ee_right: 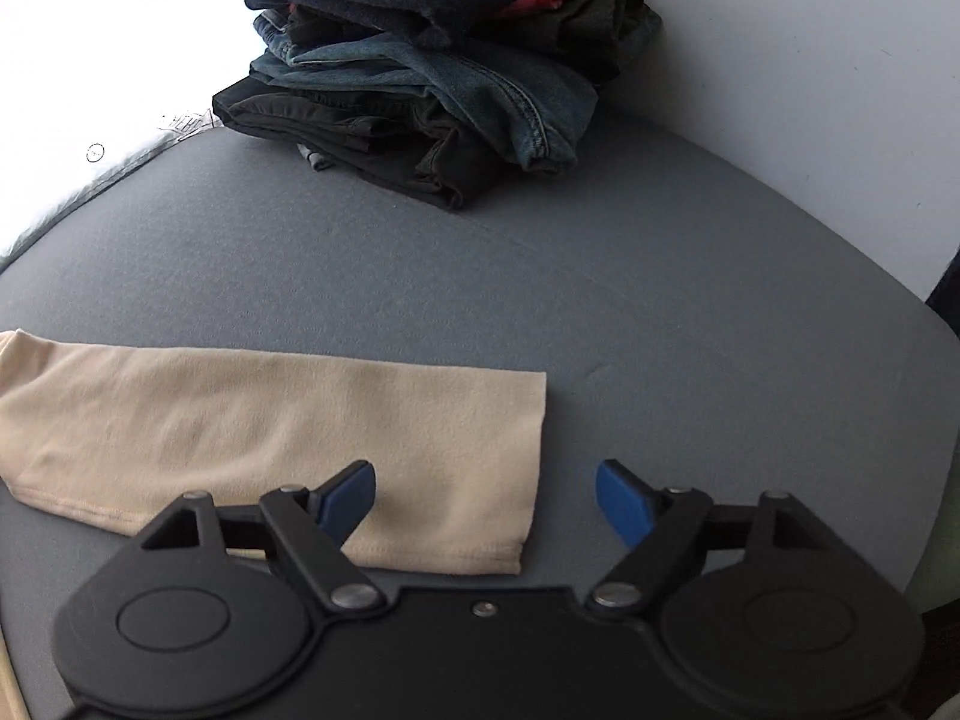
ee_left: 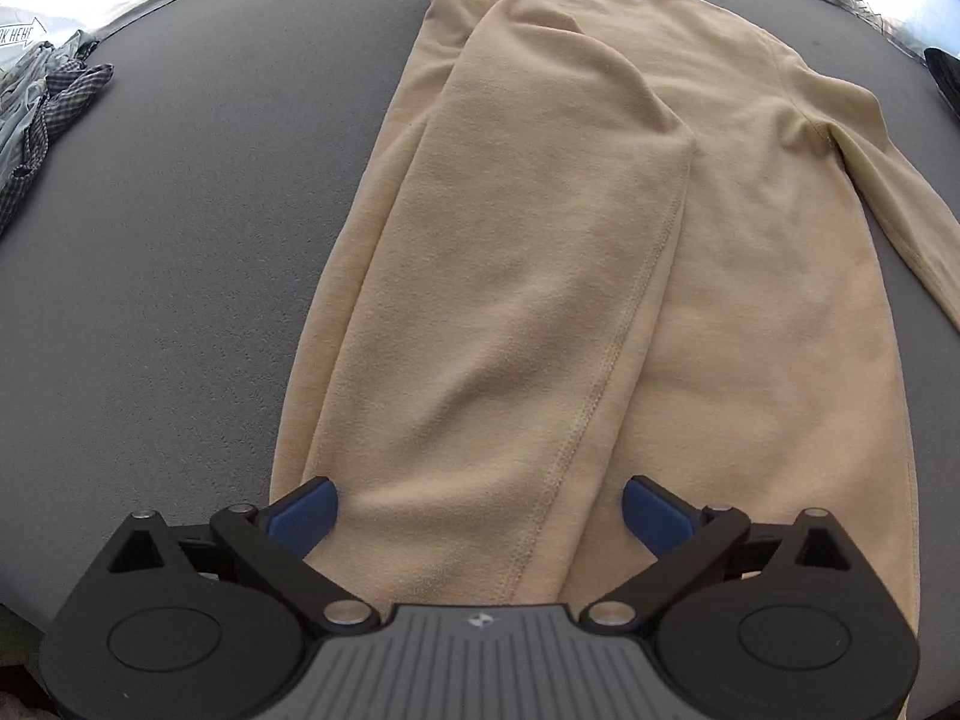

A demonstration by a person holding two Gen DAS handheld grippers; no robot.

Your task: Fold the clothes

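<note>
A tan long-sleeved top (ee_left: 600,252) lies flat on the grey table (ee_left: 180,240), its left side and sleeve folded over the body. My left gripper (ee_left: 480,510) hangs just above the near hem with its blue pads wide apart and only loose cloth beneath them. In the right wrist view the top's other sleeve (ee_right: 270,438) lies stretched out flat, its cuff end to the right. My right gripper (ee_right: 486,501) stands open over that cuff end, the left pad above the cloth, the right pad above bare table.
A stack of folded dark clothes and jeans (ee_right: 432,72) sits at the far side of the table (ee_right: 660,300). A crumpled checked garment (ee_left: 42,114) lies at the left edge. A white wall (ee_right: 810,60) rises behind the stack.
</note>
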